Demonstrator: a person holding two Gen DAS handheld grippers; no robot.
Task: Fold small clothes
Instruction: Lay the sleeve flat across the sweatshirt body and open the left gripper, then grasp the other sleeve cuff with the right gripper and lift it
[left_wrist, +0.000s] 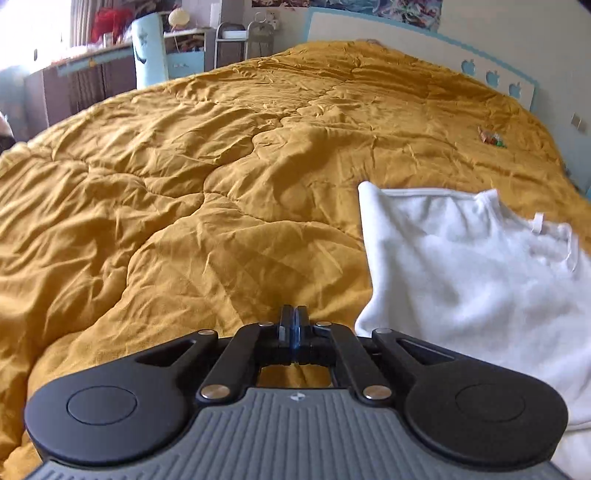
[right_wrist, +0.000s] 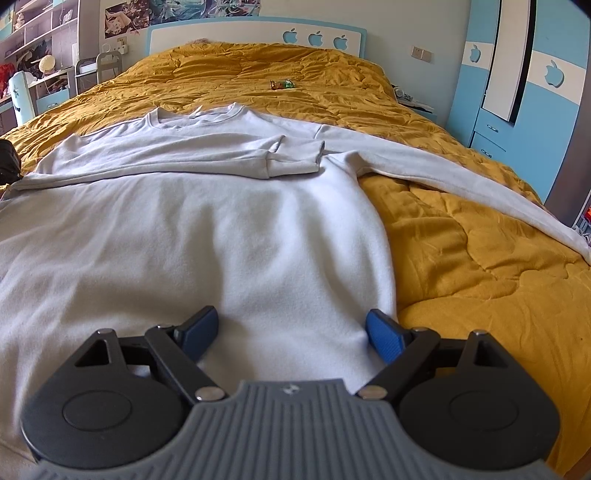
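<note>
White fleece sweatshirt (right_wrist: 207, 221) is lying flat across the mustard quilted bedspread (right_wrist: 480, 258), collar toward the headboard edge, one sleeve folded over its chest and the other stretching toward the bed's right edge. Right hand-held gripper (right_wrist: 291, 332) is hovering wide open over the hem, gripping nothing. Left hand-held gripper (left_wrist: 294, 325) is hovering fully closed and empty beside the garment.

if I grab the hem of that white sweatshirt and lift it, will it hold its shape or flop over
The sweatshirt would likely flop: it drapes over the quilt, one sleeve already folded across it. Its fleecy surface should grip, not slip. The long sleeve would probably trail behind.
</note>
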